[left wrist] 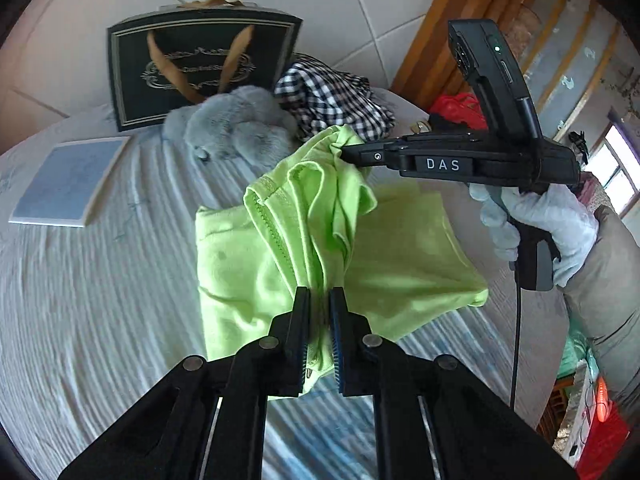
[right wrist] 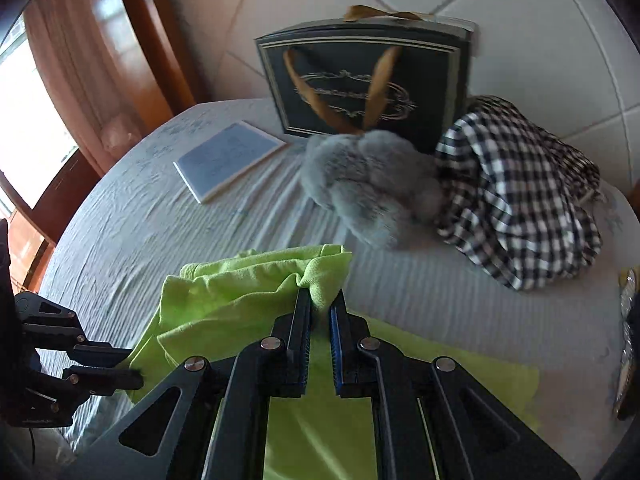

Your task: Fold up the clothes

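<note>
A lime green garment [left wrist: 400, 248] lies partly folded on the bed, and it also shows in the right wrist view [right wrist: 240, 300]. My left gripper [left wrist: 319, 294] is shut on a bunched edge of it, lifted above the lower layer. My right gripper [right wrist: 320, 300] is shut on another corner of the same garment; it shows in the left wrist view [left wrist: 344, 152] at the far end of the raised fold. The left gripper also shows at the left edge of the right wrist view [right wrist: 128, 368], pinching the green cloth.
A black gift bag [left wrist: 200, 68] stands against the headboard. A grey fluffy garment [left wrist: 236, 124] and a black-and-white checked shirt [left wrist: 336, 96] lie before it. A flat blue-and-white book [left wrist: 68, 180] lies on the bedspread [left wrist: 100, 300]. A wooden post [left wrist: 448, 20] stands at right.
</note>
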